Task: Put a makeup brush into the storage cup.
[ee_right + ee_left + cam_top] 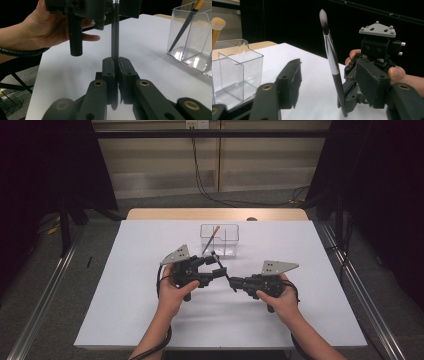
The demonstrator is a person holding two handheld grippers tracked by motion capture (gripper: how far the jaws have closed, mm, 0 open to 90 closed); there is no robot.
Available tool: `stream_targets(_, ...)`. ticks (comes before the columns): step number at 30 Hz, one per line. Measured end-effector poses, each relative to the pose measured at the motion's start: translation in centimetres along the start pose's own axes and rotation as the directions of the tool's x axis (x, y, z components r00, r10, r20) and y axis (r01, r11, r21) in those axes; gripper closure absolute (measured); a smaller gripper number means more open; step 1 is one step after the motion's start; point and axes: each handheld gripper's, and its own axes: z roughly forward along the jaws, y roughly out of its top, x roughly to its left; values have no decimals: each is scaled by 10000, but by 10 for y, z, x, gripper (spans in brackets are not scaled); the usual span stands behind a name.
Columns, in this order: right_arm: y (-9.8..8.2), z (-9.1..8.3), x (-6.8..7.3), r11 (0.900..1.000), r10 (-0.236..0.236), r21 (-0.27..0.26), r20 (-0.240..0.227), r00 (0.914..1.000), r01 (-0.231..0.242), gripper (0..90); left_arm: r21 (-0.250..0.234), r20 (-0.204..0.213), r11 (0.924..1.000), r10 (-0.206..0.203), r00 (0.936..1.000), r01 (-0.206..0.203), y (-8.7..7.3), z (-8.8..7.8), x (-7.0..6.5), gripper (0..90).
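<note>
Hand-held gripper point(115, 75) round slim (black-handled) brush point(331, 60)

The slim makeup brush point(331, 57) has a black handle, a silver metal ferrule and dark, grey-tipped bristles. The clear plastic divided box point(220, 239) holds a tan-handled brush point(216, 28) with pale peach bristles. The flat tabletop point(150, 315) is plain white, and both hand-held grippers are matt black with grey top plates.

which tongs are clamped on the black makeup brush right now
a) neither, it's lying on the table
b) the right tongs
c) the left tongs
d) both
b) in the right gripper view the right tongs are pressed shut on the handle of the black makeup brush, while in the left gripper view the left tongs stand apart on either side of the brush without touching it.
</note>
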Motion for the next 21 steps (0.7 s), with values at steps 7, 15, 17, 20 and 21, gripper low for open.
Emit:
stream_targets(7, 0, 1, 1, 10000, -75, 32, 14, 10000, 75, 851, -248, 111, 9996, -121, 9999, 124, -1, 3, -2, 572)
stream_targets(15, 0, 0, 1, 10000, -94, -28, 119, 9999, 95, 851, -486, 179, 9986, -196, 9996, 204, -2, 3, -3, 740)
stream_targets(17, -1, 0, 1, 10000, -84, -51, 113, 9999, 85, 851, -488, 153, 9986, -180, 9997, 187, -2, 3, -3, 768)
stream_targets(20, 0, 1, 1, 9999, -114, -26, 108, 9999, 114, 851, -523, 278, 9982, -269, 9993, 283, -2, 4, -4, 795)
stream_targets(21, -1, 1, 1, 10000, -98, -13, 101, 9999, 98, 851, -519, 347, 9980, -346, 9988, 364, -2, 4, -4, 804)
